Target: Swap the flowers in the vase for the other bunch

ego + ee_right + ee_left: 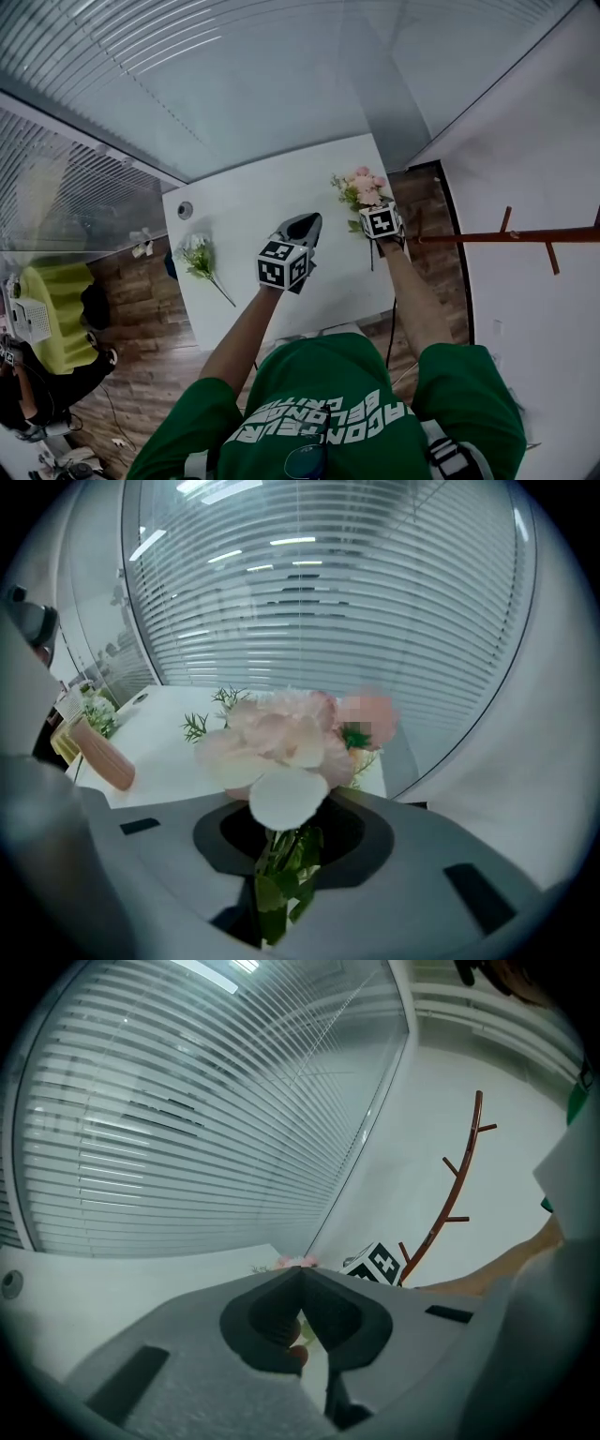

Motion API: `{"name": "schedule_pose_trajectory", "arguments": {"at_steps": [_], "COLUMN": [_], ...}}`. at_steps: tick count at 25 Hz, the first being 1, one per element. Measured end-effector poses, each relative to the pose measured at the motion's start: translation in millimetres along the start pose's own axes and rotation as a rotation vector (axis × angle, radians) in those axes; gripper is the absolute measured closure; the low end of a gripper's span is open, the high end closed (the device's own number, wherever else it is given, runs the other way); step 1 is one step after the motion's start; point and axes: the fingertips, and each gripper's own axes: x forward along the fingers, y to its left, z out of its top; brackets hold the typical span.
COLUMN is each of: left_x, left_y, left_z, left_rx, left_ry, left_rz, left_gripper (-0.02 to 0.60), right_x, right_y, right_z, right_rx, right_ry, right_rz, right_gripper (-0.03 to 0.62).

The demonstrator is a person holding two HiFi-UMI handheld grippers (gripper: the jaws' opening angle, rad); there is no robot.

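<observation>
A bunch of pink flowers (364,190) is at the white table's (253,202) far right corner, its green stems (281,874) pinched between the jaws of my right gripper (373,211), which is shut on them. The blooms (281,742) fill the right gripper view. A second, white bunch (197,255) lies on the table's left side. My left gripper (305,223) is over the table's middle, jaw tips meeting (302,1274), shut on a ribbed peach vase (101,752) that sits in the jaws' hollow (274,1321). In the head view the gripper hides the vase.
A brown coat rack (506,234) stands to the right of the table, against the white wall. Glass walls with blinds (187,1119) run behind the table. A round cable hole (185,210) is in the table's far left corner. A yellow-green chair (56,309) is off to the left.
</observation>
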Motion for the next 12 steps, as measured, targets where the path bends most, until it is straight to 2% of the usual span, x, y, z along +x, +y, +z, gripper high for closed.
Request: {"name": "schedule_pose_trajectory", "arguments": {"at_steps": [5,12], "left_x": [-20.0,-57.0], "left_y": [0.6,17.1], "left_z": [16.8,36.9], "left_rx": [0.009,0.03], "left_ry": [-0.041,-0.093], "left_rz": [0.0,0.025], "left_gripper": [0.58,0.58], "right_x": [-35.1,-83.4], "right_y": [2.4,19.8], "right_z": [29.9,84.1], "right_rx": [0.027,0.011], "right_ry": [-0.126,-0.302], "right_rz": [-0.04,-0.075], "right_gripper": [0.494,0.494]}}
